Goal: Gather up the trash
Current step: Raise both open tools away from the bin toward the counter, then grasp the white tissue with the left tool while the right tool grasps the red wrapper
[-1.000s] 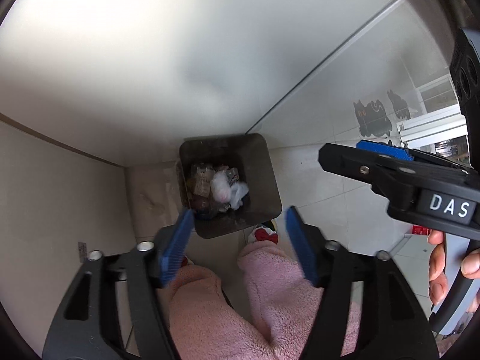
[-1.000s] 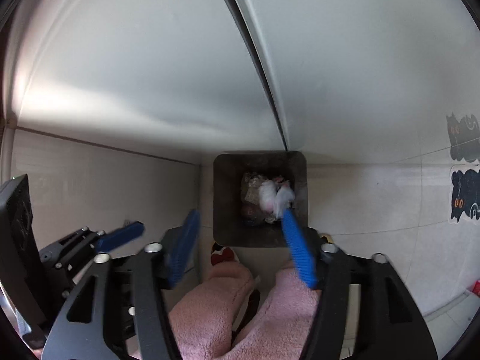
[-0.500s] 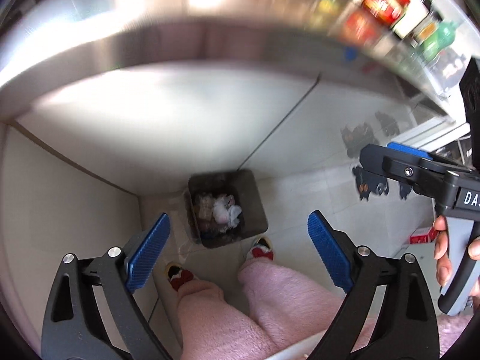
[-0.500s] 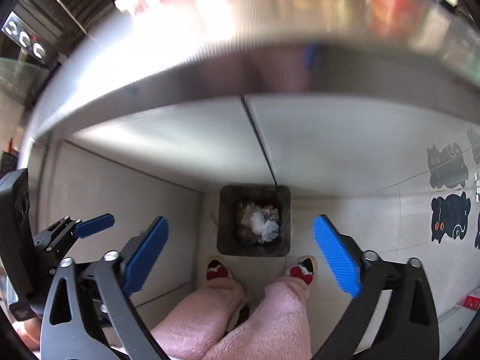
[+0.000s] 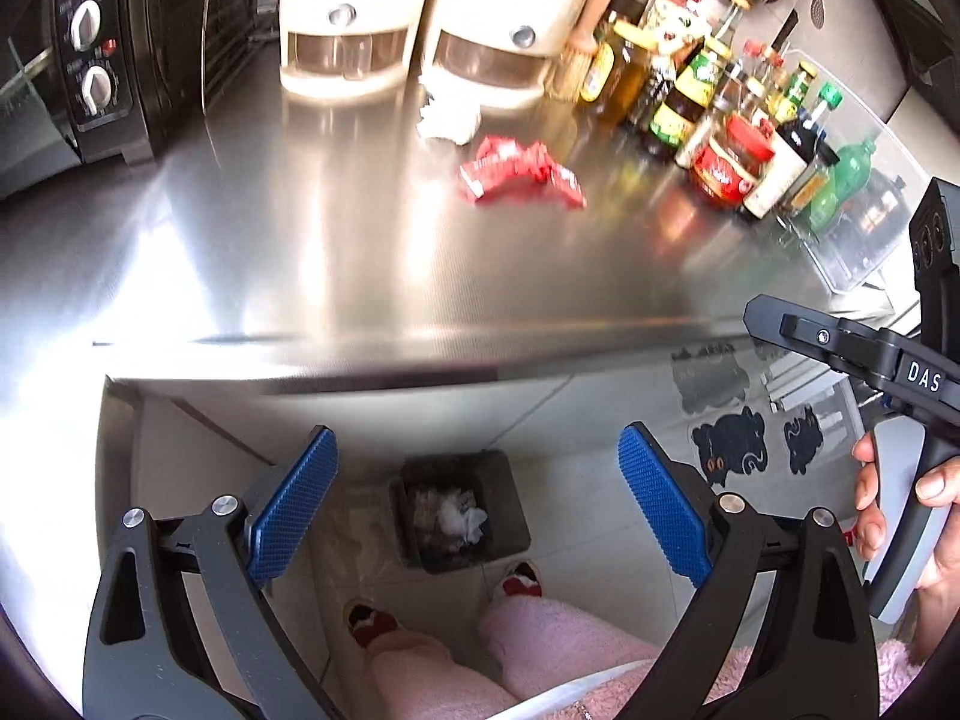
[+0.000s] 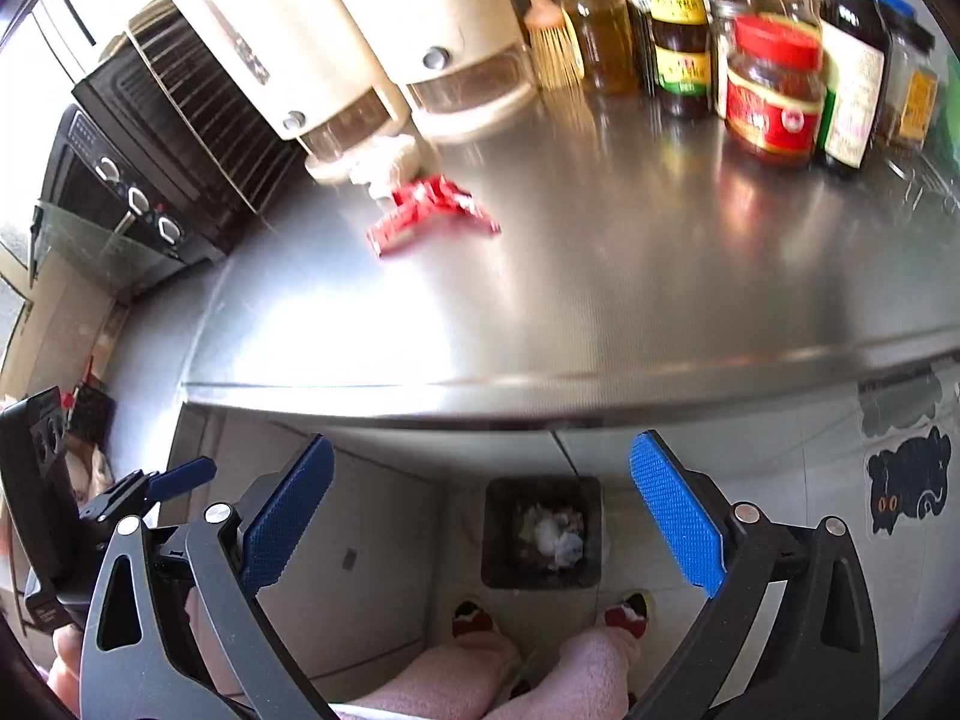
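Left gripper [image 5: 474, 510] and right gripper [image 6: 480, 516] both spread wide, empty. Red wrapper [image 5: 519, 171] and crumpled white tissue [image 5: 447, 120] on steel counter [image 5: 300, 240]. Trash bin [image 5: 516, 528] on floor below.

counter: brushed stainless-steel worktop [image 5: 336, 252], glossy, smooth, strong glare
wrapper: crumpled red glossy plastic wrapper [image 5: 519, 171]
tissue: white crumpled paper wad [image 5: 447, 120], matt
bin: dark square plastic trash bin [image 5: 513, 519], dull walls
gripper pads: blue rubbery pads [image 5: 294, 507], fine knurled texture; arms matt black plastic
trousers: pink fleece trousers [image 5: 540, 639], fuzzy
jar: red-lidded glass sauce jar [image 6: 774, 93], shiny
floor: pale glazed tiles [image 5: 594, 480], smooth
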Motion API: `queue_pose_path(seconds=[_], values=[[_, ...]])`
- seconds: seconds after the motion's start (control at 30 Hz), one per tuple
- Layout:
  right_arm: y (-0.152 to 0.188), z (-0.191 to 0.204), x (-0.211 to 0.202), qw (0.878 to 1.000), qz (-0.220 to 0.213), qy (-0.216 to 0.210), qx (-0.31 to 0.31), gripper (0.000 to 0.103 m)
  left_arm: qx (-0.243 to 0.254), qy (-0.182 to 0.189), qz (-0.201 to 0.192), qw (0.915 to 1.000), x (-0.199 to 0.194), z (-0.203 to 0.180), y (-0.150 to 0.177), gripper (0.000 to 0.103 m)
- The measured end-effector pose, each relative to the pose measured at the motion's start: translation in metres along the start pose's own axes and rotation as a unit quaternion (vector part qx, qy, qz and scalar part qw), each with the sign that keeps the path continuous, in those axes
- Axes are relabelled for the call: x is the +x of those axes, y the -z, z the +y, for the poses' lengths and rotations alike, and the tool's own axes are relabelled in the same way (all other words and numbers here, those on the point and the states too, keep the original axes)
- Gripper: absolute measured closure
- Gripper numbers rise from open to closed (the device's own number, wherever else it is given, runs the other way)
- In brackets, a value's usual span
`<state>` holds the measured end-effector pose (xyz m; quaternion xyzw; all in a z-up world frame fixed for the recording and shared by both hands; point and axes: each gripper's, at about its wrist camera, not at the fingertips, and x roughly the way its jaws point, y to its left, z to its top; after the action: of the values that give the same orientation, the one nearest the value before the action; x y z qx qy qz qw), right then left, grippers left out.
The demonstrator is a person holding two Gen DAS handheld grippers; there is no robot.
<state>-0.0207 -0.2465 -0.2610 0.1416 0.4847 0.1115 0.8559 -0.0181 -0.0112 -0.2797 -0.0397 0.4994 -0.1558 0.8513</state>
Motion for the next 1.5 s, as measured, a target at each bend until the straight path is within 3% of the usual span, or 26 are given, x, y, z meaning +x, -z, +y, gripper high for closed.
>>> queue_pose_path(seconds=[0.37,0.63,0.77,1.13,1.43,1.5], values=[[-0.049,0.013,0.001,0.999,-0.037,0.003,-0.027,0.004,0.021,-0.036,-0.048,0.9980,-0.012,0.018,-0.073,0.011],[-0.082,0.012,0.033,0.998,-0.041,0.011,-0.049,0.004,0.033,-0.049,-0.050,0.9970,0.020,0.027,-0.129,0.011],[-0.097,0.017,0.053,0.995,-0.048,0.020,-0.089,0.005,0.036,-0.046,-0.044,0.9973,0.044,0.027,-0.154,0.011],[-0.121,0.020,0.116,0.991,-0.004,0.006,-0.132,0.054,0.036,-0.031,-0.015,0.9988,0.111,0.031,-0.204,0.019],[-0.126,0.017,0.136,0.990,0.018,-0.004,-0.139,0.066,0.043,-0.019,0.011,0.9988,0.155,0.028,-0.219,0.020],[-0.126,0.017,0.140,0.990,0.017,-0.005,-0.143,0.069,0.042,-0.017,0.021,0.9988,0.165,0.029,-0.220,0.031]])
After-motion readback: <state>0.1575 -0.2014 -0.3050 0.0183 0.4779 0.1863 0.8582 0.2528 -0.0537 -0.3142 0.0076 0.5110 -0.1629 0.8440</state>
